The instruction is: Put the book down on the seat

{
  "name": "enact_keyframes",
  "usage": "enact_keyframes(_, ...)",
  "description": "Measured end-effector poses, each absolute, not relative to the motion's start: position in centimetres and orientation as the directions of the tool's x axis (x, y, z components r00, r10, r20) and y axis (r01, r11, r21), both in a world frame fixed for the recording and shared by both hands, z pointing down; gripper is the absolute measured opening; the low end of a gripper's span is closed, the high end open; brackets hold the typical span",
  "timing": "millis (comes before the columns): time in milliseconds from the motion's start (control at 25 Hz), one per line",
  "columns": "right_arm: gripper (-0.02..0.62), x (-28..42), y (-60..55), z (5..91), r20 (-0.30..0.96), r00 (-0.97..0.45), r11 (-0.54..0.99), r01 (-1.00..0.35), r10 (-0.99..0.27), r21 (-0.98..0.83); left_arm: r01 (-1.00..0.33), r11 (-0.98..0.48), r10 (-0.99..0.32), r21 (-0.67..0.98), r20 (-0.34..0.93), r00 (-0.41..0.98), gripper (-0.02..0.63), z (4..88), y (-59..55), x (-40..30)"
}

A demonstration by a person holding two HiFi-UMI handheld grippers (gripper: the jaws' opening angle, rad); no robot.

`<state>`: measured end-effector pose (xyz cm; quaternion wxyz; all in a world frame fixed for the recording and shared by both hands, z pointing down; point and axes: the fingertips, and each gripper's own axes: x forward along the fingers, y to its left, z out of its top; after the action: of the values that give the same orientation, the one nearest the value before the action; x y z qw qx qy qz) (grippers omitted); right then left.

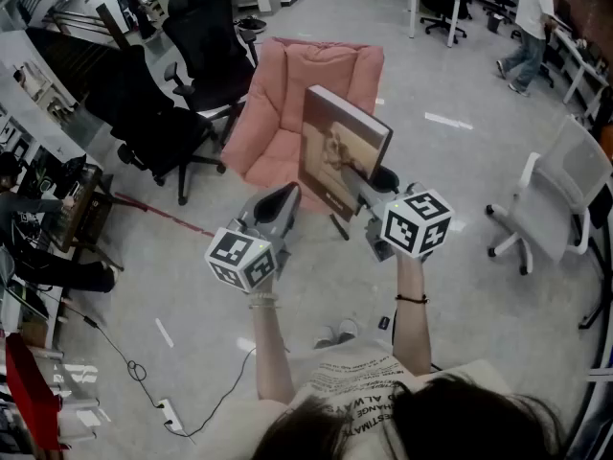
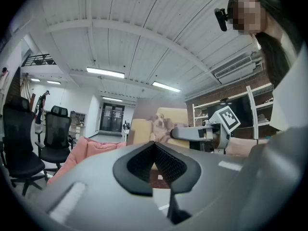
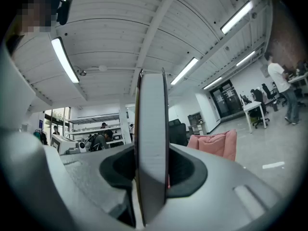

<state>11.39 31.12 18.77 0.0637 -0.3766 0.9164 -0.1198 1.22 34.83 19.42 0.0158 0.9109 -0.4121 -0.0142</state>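
Observation:
My right gripper (image 1: 370, 176) is shut on a hardcover book (image 1: 341, 148) with a dog on its cover and holds it upright in the air. The right gripper view shows the book (image 3: 151, 129) edge-on, pinched between the pads. It hangs just in front of a pink cushioned seat (image 1: 292, 103) that stands on the floor. My left gripper (image 1: 286, 199) is beside the book on the left, shut and holding nothing. In the left gripper view its pads (image 2: 163, 162) meet, with the book cover (image 2: 156, 124), the right gripper (image 2: 179, 133) and the pink seat (image 2: 89, 149) beyond them.
Black office chairs (image 1: 158, 127) stand to the left of the seat. A white chair (image 1: 565, 195) is on the right. One person sits at a desk (image 1: 34, 214) on the left; another stands (image 1: 532, 17) far right. A cable and power strip (image 1: 170, 415) lie on the floor.

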Motion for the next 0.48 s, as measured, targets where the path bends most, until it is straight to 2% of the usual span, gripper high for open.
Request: enact_keyframes(480, 0.147, 11.80, 30.41, 19.09, -0.035, -0.712, 0.694, -0.672, -0.702, -0.260, -0.747, -0.664, -0.748, 0.037, -0.004, 0.664, -0.002, 20.06, 33.97, 2.09)
